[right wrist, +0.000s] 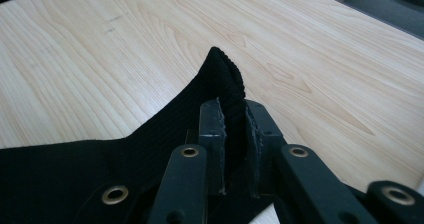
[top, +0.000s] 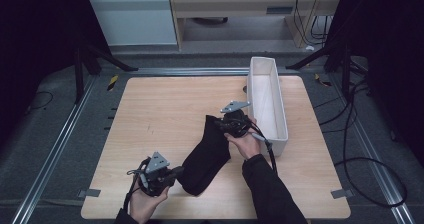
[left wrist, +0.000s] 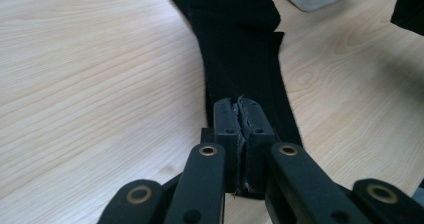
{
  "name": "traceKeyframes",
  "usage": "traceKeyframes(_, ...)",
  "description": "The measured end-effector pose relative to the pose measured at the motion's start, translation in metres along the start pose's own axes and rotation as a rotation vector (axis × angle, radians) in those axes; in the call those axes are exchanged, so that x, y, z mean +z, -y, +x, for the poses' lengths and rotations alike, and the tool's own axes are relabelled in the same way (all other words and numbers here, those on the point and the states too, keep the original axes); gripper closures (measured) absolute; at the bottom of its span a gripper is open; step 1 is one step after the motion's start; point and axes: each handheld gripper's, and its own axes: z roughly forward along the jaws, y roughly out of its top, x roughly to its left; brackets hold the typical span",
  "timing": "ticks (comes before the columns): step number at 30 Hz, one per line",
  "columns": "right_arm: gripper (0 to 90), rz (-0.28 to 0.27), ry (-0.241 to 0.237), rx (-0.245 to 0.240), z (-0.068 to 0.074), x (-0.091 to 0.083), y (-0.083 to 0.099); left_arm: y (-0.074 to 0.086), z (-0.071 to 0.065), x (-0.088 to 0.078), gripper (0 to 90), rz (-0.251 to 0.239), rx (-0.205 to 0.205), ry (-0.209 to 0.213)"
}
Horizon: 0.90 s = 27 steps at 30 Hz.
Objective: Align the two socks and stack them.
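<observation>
We've got the black sock (top: 206, 154) pinched at both ends. Left gripper (top: 172, 173) has its fingers (left wrist: 227, 121) fully closed w/ only a thin bit of fabric between them, at the end farthest from the white bin (top: 267, 101). Right gripper (top: 223, 123) has its fingers (right wrist: 212, 129) nearly closed on the thicker ribbed edge at the end nearest the bin.

Progress, as we judge it: pickup is done, sock is partly raised & stretched between us. Its mid section looks to be sagging onto the surface (top: 160, 114). Left to do, prob.: straighten or fold it, then maybe carry it to the bin, which looks empty from here.

Sock itself: black, ribbed knit, long & flat, soft, w/ a slight twist near the bin end.
</observation>
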Motion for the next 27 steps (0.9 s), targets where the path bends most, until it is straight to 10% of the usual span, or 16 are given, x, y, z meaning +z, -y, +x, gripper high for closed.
traceKeyframes(27, 78.5, 0.083, 0.069, -0.054, 0.005, 0.021, 0.020, 0.013, -0.008, 0.027, 86.4, 0.094, -0.012, 0.046)
